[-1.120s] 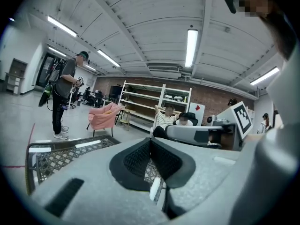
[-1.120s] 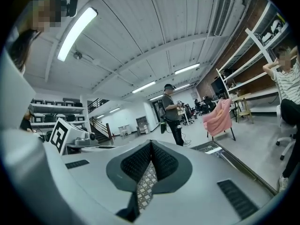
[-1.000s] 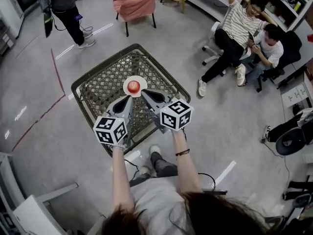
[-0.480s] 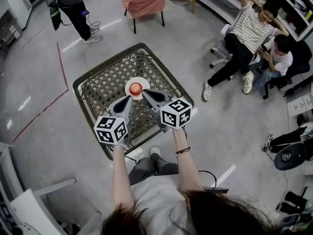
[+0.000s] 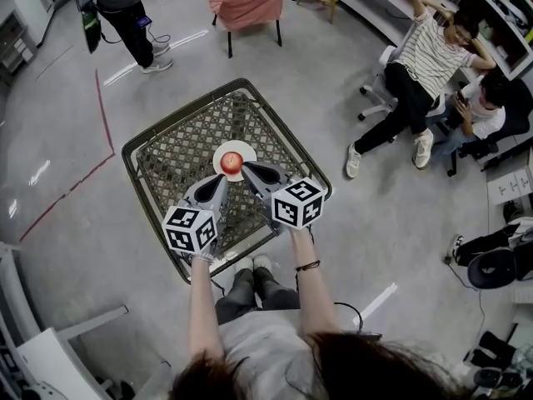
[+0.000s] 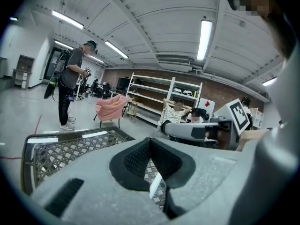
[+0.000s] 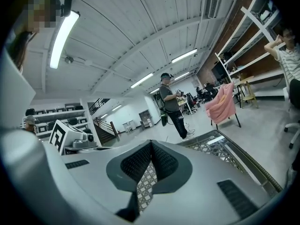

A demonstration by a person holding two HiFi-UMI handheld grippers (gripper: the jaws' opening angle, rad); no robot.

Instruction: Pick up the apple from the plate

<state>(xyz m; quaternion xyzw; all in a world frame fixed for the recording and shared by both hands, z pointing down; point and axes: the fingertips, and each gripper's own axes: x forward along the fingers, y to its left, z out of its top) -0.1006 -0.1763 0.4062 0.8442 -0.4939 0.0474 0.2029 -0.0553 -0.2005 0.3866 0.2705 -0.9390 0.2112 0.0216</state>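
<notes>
Apple, one and red, sits on the single white plate near the middle of one mesh-topped table. Two grippers point over the mesh toward it. The left gripper ends just short of the plate's near rim. The right gripper ends just beside the apple at the plate's edge, and whether it touches cannot be told. Both have their jaws pressed together at the tips with nothing gripped; only mesh shows through the gap behind the pads. Each carries one marker cube, two in all. Around the table are one pink chair, one standing person and two seated people.
</notes>
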